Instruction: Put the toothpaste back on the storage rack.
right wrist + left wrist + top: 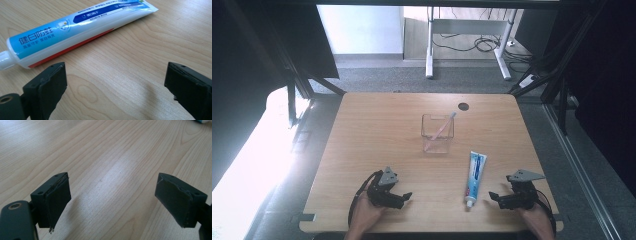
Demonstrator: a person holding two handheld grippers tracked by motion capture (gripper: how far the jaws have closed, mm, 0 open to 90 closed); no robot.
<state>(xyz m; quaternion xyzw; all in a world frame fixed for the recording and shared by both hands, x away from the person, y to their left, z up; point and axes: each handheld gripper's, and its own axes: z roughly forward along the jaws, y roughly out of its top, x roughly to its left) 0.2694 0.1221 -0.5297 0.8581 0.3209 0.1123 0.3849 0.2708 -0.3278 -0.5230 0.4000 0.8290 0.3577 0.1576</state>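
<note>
A blue and white toothpaste tube (475, 177) lies on the wooden table (377, 130), its white cap toward the front edge. In the right gripper view the toothpaste tube (75, 27) lies just beyond the jaws, cap at the left. My right gripper (493, 199) rests near the front right, pointing left at the cap, a short gap away. It (115, 87) is open with only bare wood between the jaws. My left gripper (406, 199) sits at the front left, pointing right, and it (112, 200) is open and holds nothing. A clear square cup (437, 134) at mid-table holds a pink toothbrush (442, 129), leaning.
A small round hole (463, 106) marks the table's far side. Dark frame posts (297, 75) stand at both back corners. Beyond the table stand the white legs of a desk (430, 55) with cables on the floor.
</note>
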